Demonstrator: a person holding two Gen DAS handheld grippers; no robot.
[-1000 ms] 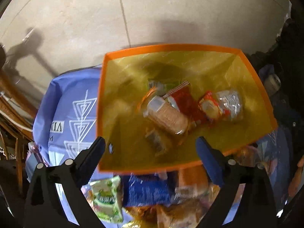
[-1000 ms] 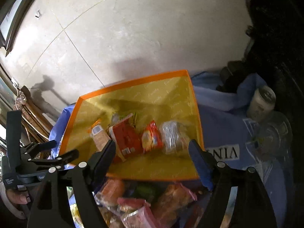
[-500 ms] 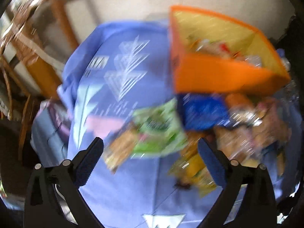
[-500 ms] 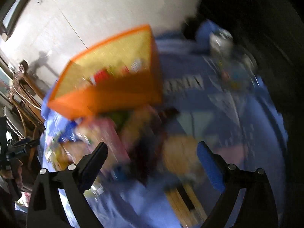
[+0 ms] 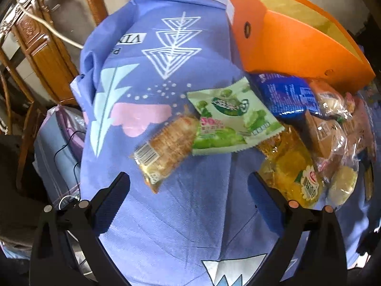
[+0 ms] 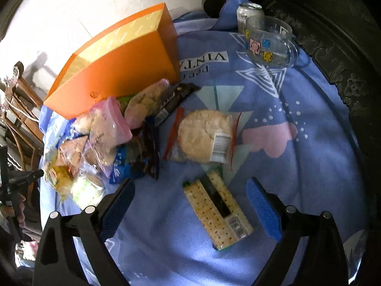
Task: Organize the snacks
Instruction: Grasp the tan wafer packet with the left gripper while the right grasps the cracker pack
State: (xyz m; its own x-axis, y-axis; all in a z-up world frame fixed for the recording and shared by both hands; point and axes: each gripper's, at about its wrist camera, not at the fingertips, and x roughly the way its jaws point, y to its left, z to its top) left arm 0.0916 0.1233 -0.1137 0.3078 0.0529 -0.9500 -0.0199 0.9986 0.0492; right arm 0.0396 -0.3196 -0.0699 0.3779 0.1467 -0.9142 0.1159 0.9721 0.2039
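An orange box [image 5: 293, 47] with a yellow lining stands at the far side of a blue printed cloth [image 5: 181, 214]. Loose snacks lie in front of it: a green packet [image 5: 228, 119], a clear-wrapped biscuit pack [image 5: 164, 147], a blue packet [image 5: 285, 94] and a yellow pack [image 5: 290, 171]. My left gripper [image 5: 189, 188] hangs open over bare cloth just short of the biscuit pack. My right gripper [image 6: 190, 193] is open above a cracker pack [image 6: 216, 208]; a wrapped round bun [image 6: 204, 135] lies just beyond. The orange box [image 6: 116, 71] shows in this view too.
A clear cup [image 6: 269, 43] and a drink can [image 6: 250, 14] stand at the cloth's far right. A dark carved frame [image 6: 333, 47] borders the right side. Wooden furniture [image 5: 42, 47] and a white cable stand to the left. A heap of mixed snacks [image 6: 102, 143] lies left of the right gripper.
Both grippers have pulled back from above the orange box and dropped toward the cloth. The views now look at the loose snacks instead of into the box. The right jaws stand wider.
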